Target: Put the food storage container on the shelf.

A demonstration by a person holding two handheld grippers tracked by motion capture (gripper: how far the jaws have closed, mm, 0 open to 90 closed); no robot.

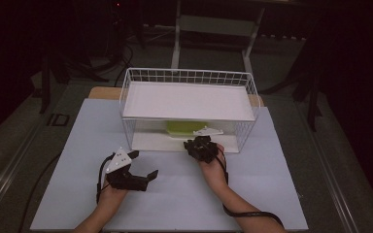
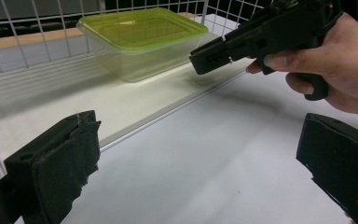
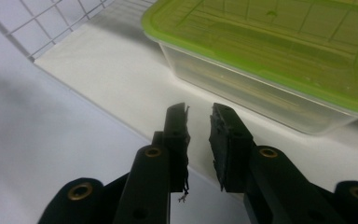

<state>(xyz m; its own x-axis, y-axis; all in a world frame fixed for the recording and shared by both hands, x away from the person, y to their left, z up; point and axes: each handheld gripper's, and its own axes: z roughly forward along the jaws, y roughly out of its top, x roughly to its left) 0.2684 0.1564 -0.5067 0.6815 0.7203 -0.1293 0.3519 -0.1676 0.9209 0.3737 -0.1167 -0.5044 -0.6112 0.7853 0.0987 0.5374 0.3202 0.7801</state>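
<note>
Dark floor and cables ring a pale table (image 1: 175, 194) on which a white wire rack (image 1: 189, 77) stands, one shelf above and one below. At the lower shelf's open front, the right gripper (image 3: 199, 116) points at a clear container with a green lid (image 3: 279, 60), its jaws nearly together with a narrow gap and nothing between them; the tips are near the container's wall but apart from it. The container sits on the lower shelf (image 3: 121, 79), toward the middle, under the upper shelf (image 1: 189, 99). The left gripper (image 1: 143, 170) rests on the table in front of the rack, jaws wide apart and empty. The step in hand looks like taking the container out: the right jaws likely need to spread first, then close over the lid's rim or a corner, squarely, so that the smooth plastic does not slip. Pulling low and level should keep it off the upper shelf and the wires.
</note>
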